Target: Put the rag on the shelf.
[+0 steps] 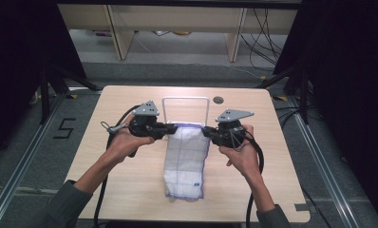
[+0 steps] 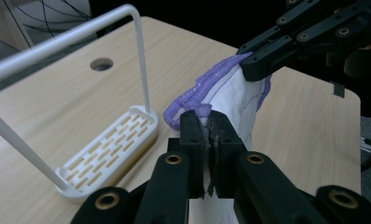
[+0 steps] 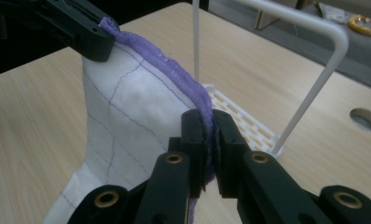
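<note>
A white cloth (image 1: 186,159) with thin purple grid lines and a purple hem hangs between my two grippers, its lower end lying on the table. My left gripper (image 1: 172,127) is shut on the cloth's upper left corner (image 2: 203,112), with the hem bunched between its jaws (image 2: 207,140). My right gripper (image 1: 205,132) is shut on the upper right corner (image 3: 207,109), pinching the purple hem. Just behind the cloth stands a white wire rack (image 1: 186,99) with a slotted base (image 2: 106,156) and a tall hoop bar (image 3: 335,39).
The light wooden table (image 1: 106,142) has a round cable hole (image 1: 218,99) at the back. Black curtains and stands flank the table. Cables trail from both grippers toward the front edge.
</note>
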`<action>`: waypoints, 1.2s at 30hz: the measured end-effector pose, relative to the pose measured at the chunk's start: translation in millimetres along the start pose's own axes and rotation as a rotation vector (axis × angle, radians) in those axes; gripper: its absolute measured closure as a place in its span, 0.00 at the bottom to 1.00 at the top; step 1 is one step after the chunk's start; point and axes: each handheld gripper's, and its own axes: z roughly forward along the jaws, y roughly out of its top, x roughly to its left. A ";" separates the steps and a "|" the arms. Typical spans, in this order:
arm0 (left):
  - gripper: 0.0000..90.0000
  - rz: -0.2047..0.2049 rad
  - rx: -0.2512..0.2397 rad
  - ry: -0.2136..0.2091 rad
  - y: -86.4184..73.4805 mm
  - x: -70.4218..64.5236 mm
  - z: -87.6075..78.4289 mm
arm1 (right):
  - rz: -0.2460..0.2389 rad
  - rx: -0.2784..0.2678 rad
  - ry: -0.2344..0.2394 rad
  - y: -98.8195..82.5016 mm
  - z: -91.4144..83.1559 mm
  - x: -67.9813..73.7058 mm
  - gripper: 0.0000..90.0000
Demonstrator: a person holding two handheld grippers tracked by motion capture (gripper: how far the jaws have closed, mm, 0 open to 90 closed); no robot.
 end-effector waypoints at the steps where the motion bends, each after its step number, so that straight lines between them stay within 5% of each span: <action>1: 0.95 0.000 0.000 0.000 0.0 0.0 0.0 | 0.000 0.000 0.000 0.0 0.0 0.0 0.94; 14: 0.95 0.005 -0.080 0.056 41.6 9.5 -31.3 | -0.038 -0.082 -0.034 64.2 -22.5 -0.5 0.94; 36: 0.95 -0.004 -0.124 0.155 97.7 41.2 -35.8 | -0.041 -0.106 -0.098 128.0 -19.0 -28.5 0.94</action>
